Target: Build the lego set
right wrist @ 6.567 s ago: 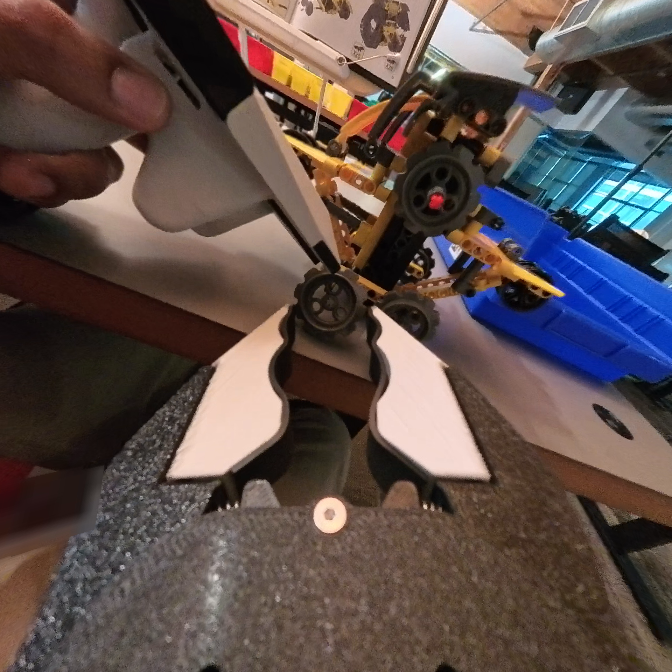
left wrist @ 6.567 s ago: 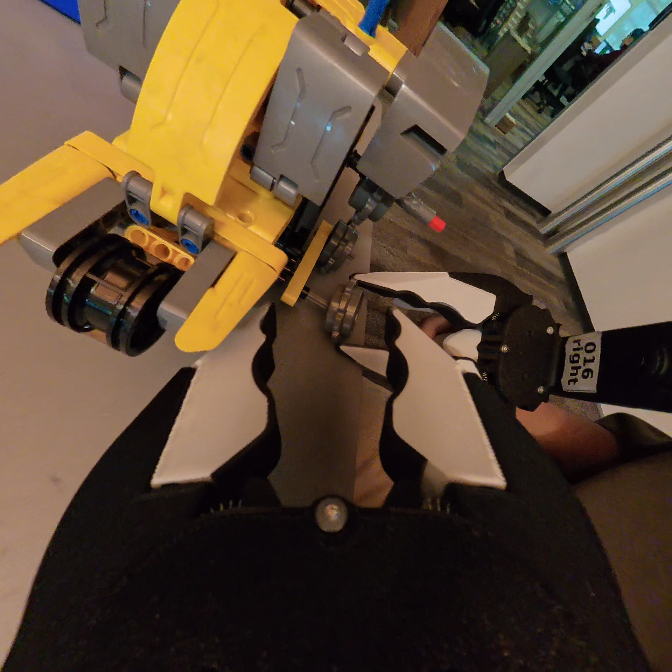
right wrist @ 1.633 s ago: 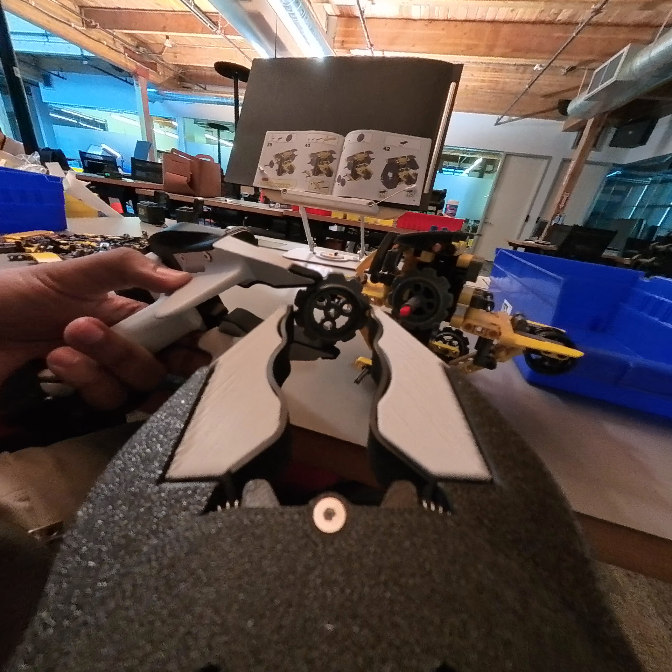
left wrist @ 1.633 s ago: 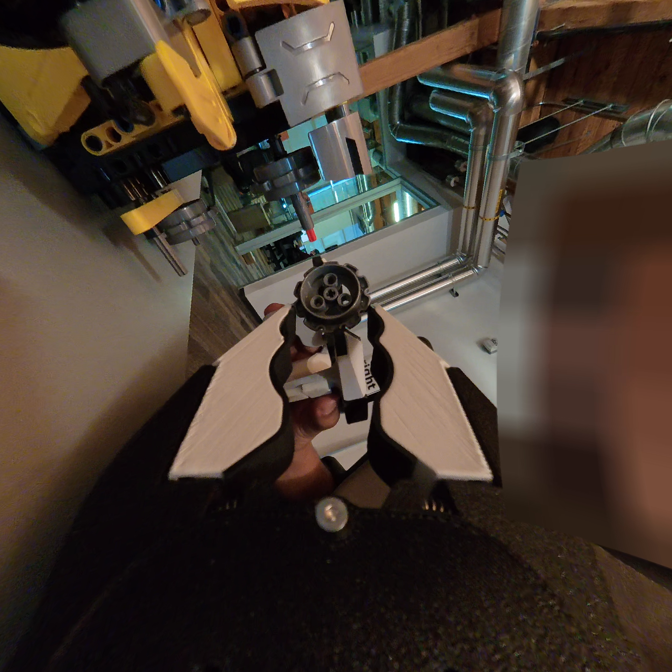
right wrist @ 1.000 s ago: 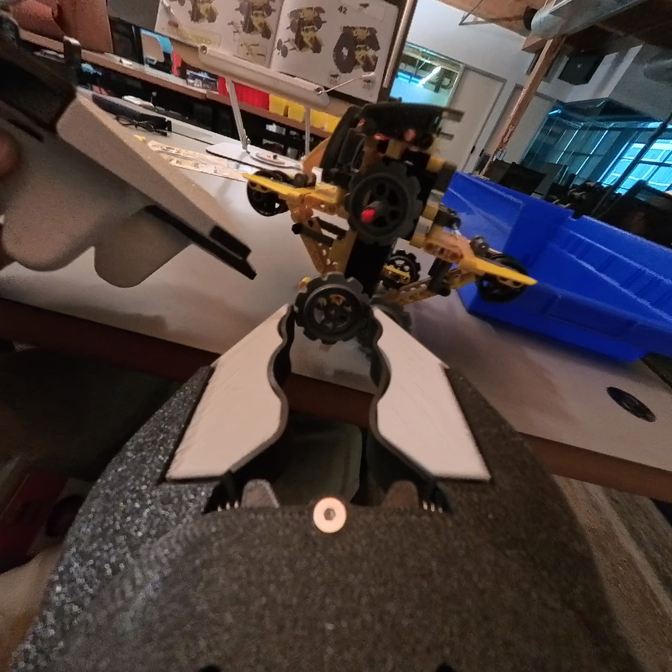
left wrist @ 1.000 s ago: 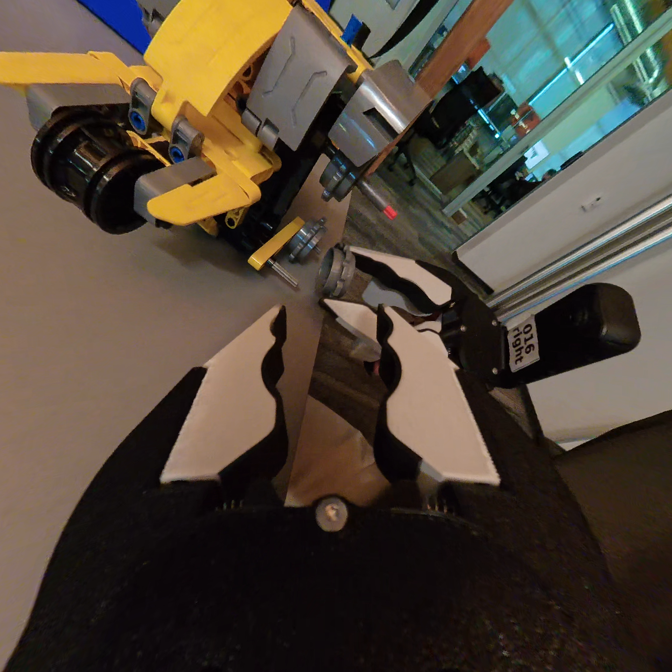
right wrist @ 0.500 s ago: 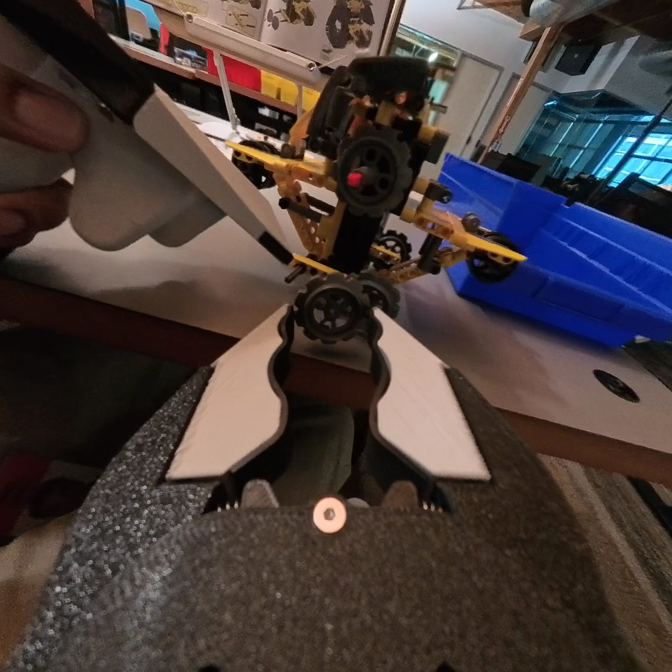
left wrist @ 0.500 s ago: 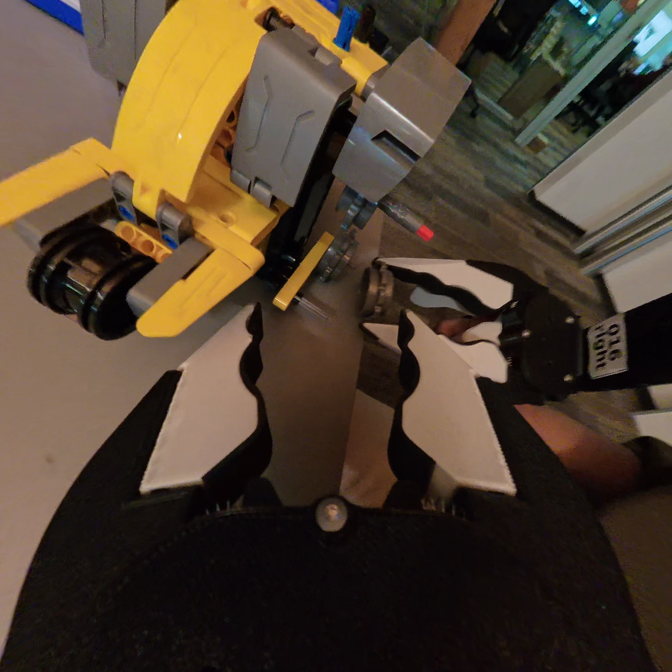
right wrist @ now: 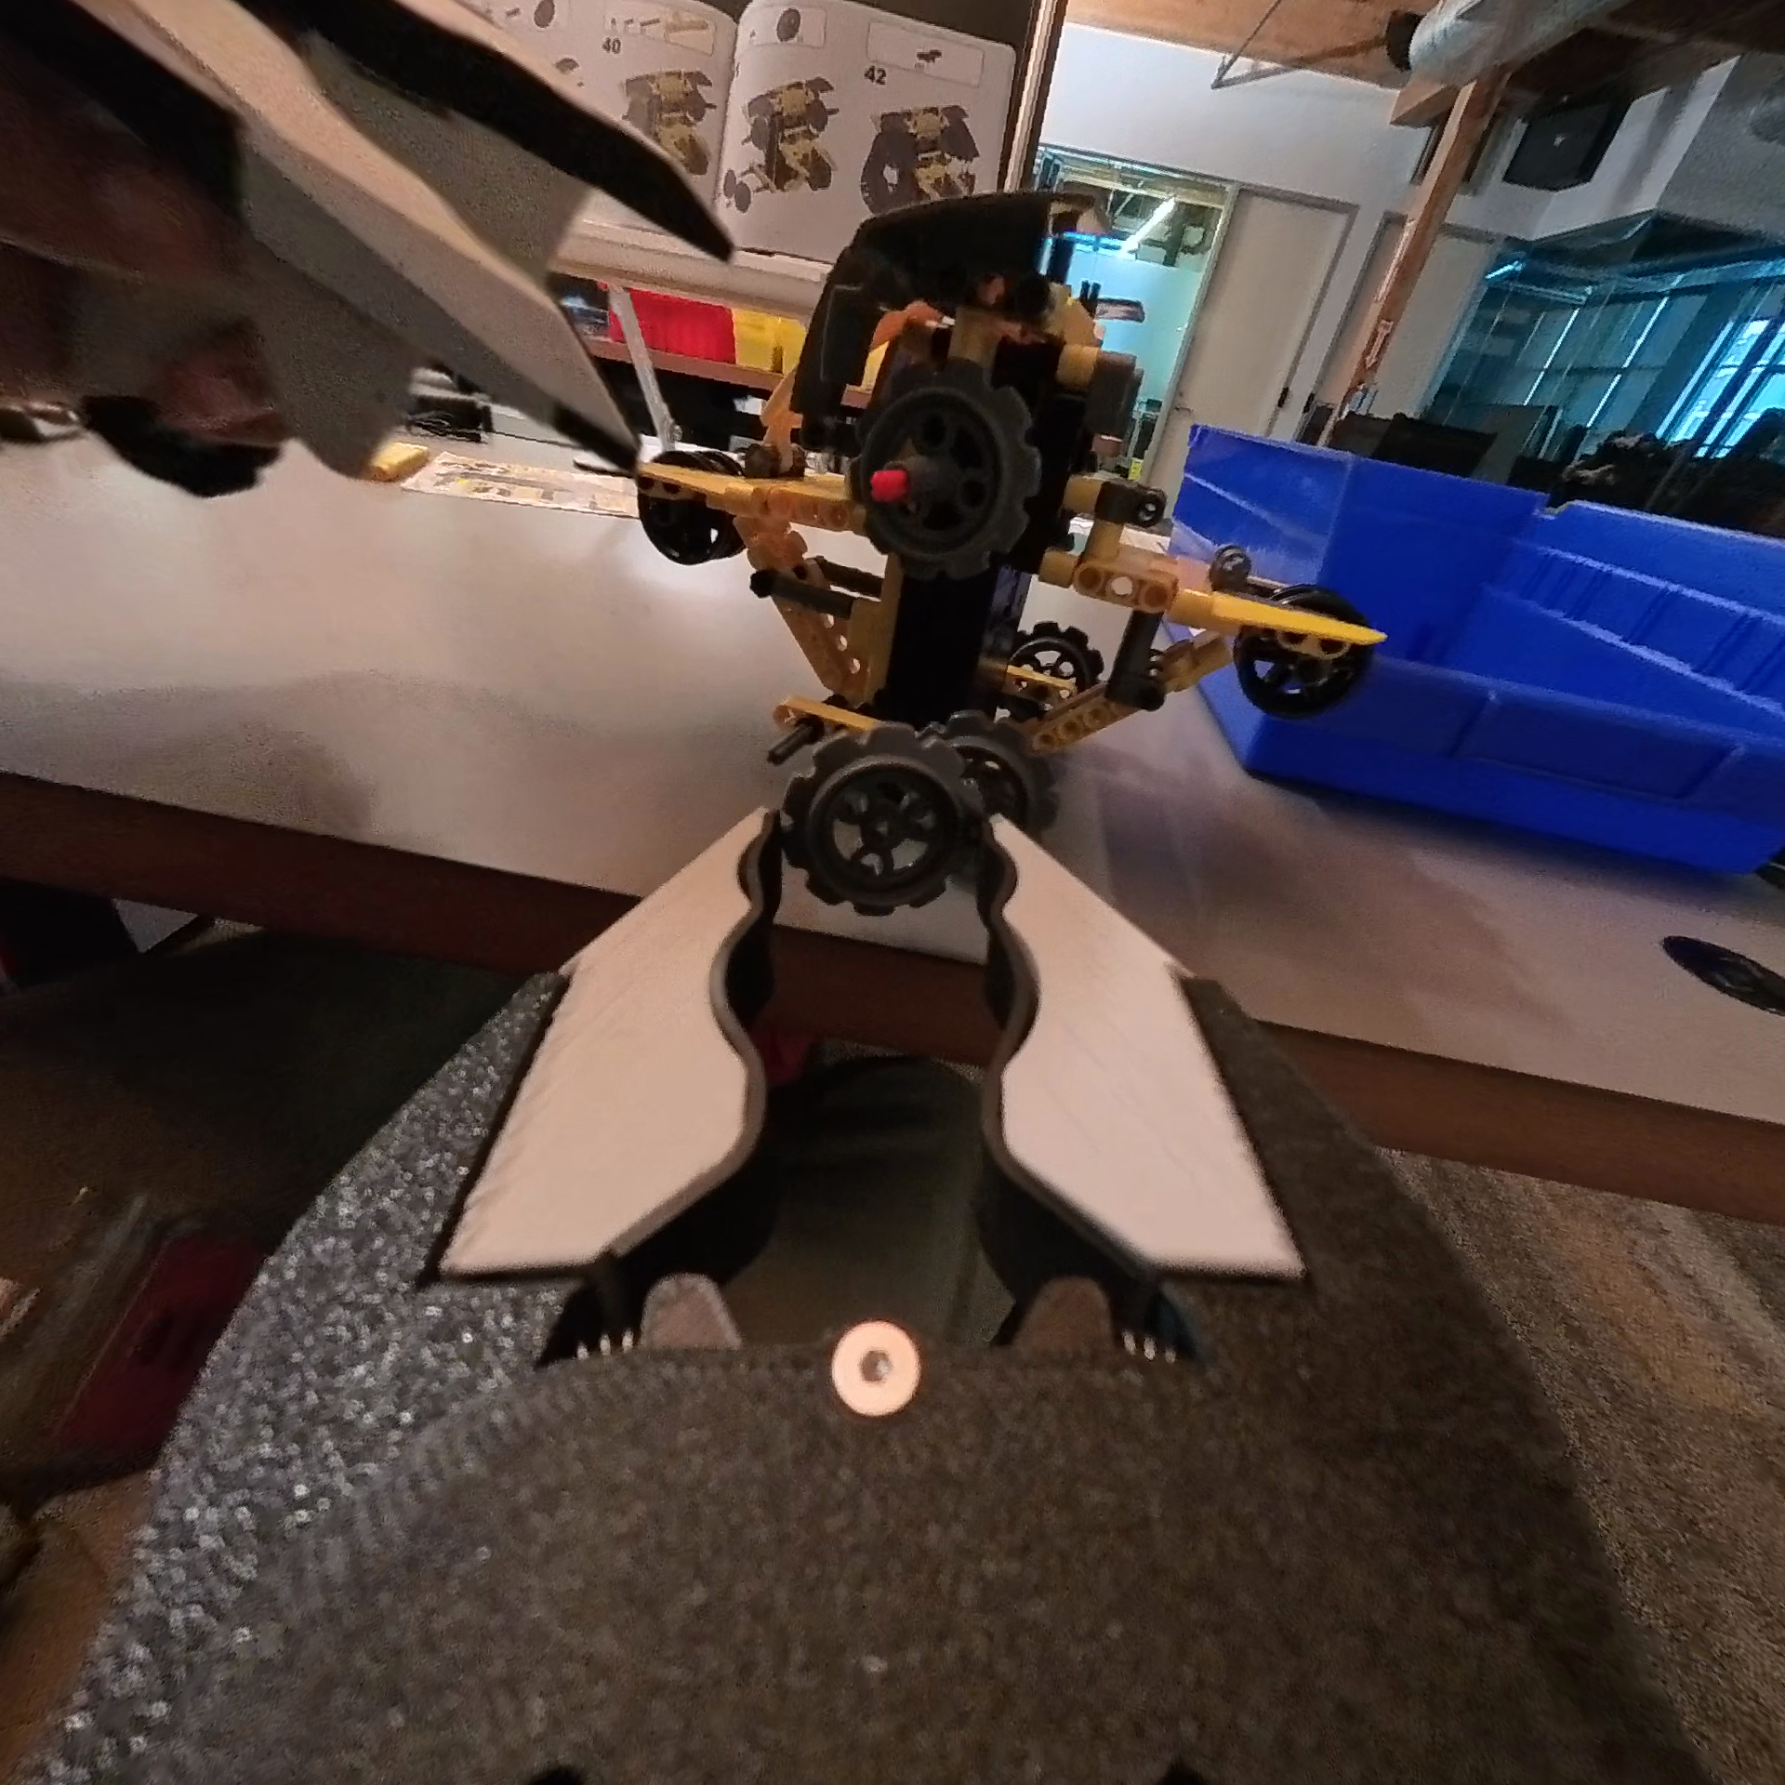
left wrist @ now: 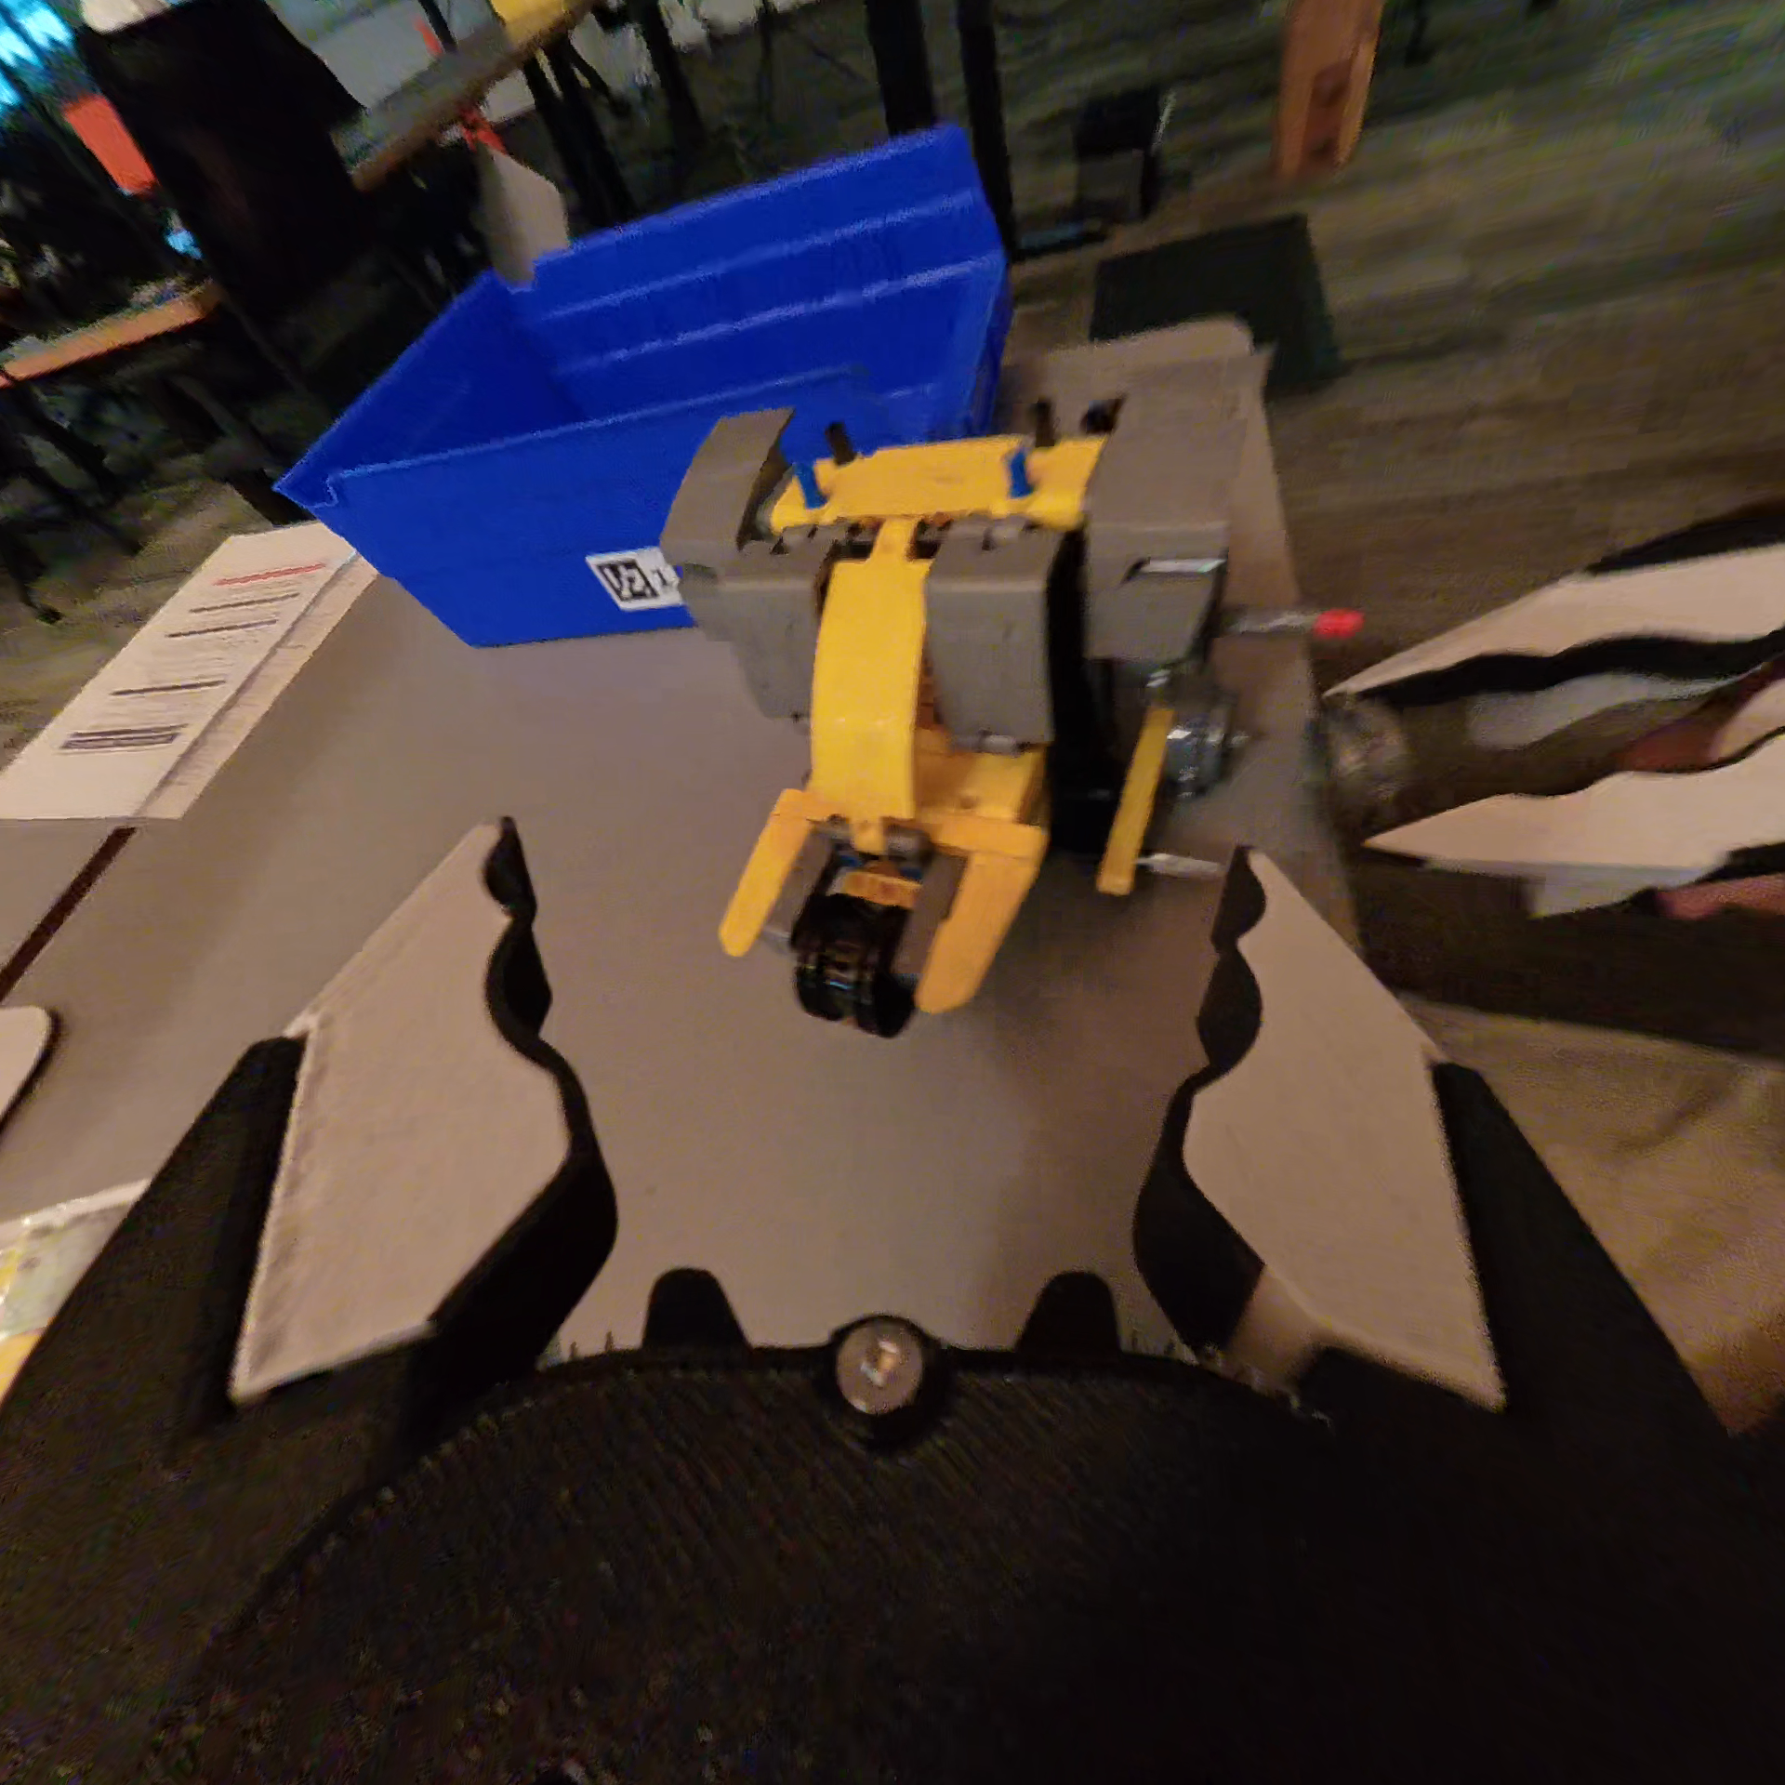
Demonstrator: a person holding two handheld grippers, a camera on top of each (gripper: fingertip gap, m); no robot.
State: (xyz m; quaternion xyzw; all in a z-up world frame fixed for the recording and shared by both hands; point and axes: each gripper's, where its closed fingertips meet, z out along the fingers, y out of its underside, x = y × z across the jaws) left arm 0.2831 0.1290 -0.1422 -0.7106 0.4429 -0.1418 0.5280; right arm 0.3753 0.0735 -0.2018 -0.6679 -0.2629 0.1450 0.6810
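A yellow, grey and black brick-built vehicle (left wrist: 927, 695) stands on the grey table (left wrist: 483, 869) near its right edge. It also shows in the right wrist view (right wrist: 966, 502), with a large black toothed wheel on a red-tipped axle (right wrist: 889, 485). My left gripper (left wrist: 869, 869) is wide open and empty, above the table just short of the vehicle. My right gripper (right wrist: 881, 850) is shut on a small black toothed wheel (right wrist: 881, 833), held at the table's edge right below the vehicle's lower axle. It shows from the side in the left wrist view (left wrist: 1372, 763).
A blue plastic bin (left wrist: 676, 406) stands behind the vehicle, at the right in the right wrist view (right wrist: 1507, 657). An open instruction booklet (right wrist: 821, 126) stands on a holder at the back. A printed sheet (left wrist: 164, 676) lies at the table's left.
My left gripper has pulled back and up from the vehicle and opened wide. My right gripper still holds the small wheel and has kept it by the vehicle's lower side.
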